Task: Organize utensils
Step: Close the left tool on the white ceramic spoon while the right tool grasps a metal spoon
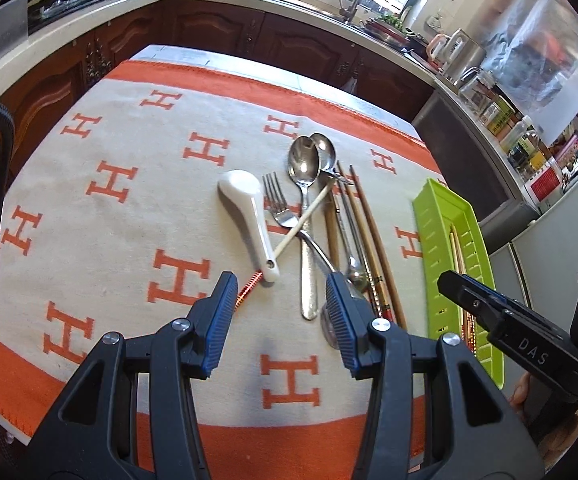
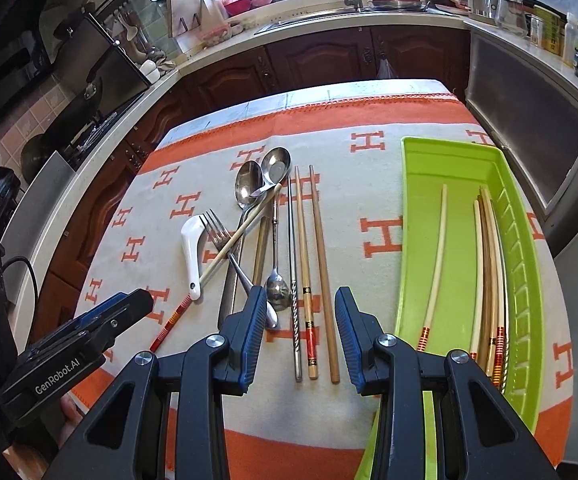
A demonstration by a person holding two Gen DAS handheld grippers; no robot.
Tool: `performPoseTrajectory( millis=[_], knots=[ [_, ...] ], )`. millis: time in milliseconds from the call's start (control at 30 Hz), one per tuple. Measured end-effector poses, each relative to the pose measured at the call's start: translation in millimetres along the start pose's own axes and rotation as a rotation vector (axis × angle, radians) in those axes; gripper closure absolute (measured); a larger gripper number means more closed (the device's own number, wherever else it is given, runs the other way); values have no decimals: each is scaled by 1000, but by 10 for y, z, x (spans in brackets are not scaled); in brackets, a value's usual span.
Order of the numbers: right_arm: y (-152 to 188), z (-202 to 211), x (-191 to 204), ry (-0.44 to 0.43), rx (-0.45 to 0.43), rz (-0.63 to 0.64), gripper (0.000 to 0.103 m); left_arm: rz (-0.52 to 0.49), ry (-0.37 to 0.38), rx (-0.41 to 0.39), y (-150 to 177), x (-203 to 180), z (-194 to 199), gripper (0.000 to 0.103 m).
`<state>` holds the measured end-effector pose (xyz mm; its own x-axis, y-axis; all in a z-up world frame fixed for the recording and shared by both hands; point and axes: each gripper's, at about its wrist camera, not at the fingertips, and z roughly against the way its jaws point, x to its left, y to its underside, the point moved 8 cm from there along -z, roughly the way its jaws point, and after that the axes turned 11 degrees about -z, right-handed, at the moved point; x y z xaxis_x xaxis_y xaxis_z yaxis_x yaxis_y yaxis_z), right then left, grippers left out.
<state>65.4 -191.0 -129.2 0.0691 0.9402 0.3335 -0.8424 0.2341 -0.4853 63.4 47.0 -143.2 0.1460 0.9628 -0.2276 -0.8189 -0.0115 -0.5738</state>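
Nearest the lens, the left claw (image 1: 281, 304) hangs with its blue-padded fingers parted and nothing between them, above the cream cloth with orange H letters (image 1: 121, 240) that covers the tabletop. The right claw (image 2: 301, 320) is likewise open and empty, hovering over the near ends of three loose sticks: a twisted steel chopstick (image 2: 293, 280), a pale bamboo chopstick with a red band (image 2: 305, 280) and a plain brown wooden chopstick (image 2: 323, 272), lying side by side. Just left of them is the tangled pile: a small steel teaspoon (image 2: 276, 284), a steel fork (image 2: 219, 232), a white ceramic soup spoon (image 2: 192, 252) and a cream chopstick with a red-ringed end (image 2: 225, 256) laid diagonally across the others. Farther out, two large steel spoons (image 2: 263, 174) rest with overlapping bowls. To the right, apart from the pile, the lime-green plastic tray (image 2: 449, 152) holds several pale chopsticks (image 2: 485, 272), with one of them lying apart from the rest.
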Motion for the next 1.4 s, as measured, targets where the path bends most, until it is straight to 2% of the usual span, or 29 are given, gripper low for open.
performPoseTrajectory(
  millis=[233,500,733,967,1200,1400],
  knots=[
    [-70,-221,104,-9,39,8,67,85,67,40,-4,268,-187,60],
    [-110,-449,305,-31,67,39,67,188,188,70,-152,480,-600,60],
    [-199,-578,377,-38,81,42,67,219,241,101,-277,456,-996,60],
    [-390,-694,424,-62,95,29,67,220,282,81,-432,372,-1237,61],
    [-712,-894,497,-156,167,-33,67,252,325,87,-478,351,-1408,82],
    [-966,-1233,466,-268,259,-210,68,276,341,90,-507,376,-1485,83]
  ],
)
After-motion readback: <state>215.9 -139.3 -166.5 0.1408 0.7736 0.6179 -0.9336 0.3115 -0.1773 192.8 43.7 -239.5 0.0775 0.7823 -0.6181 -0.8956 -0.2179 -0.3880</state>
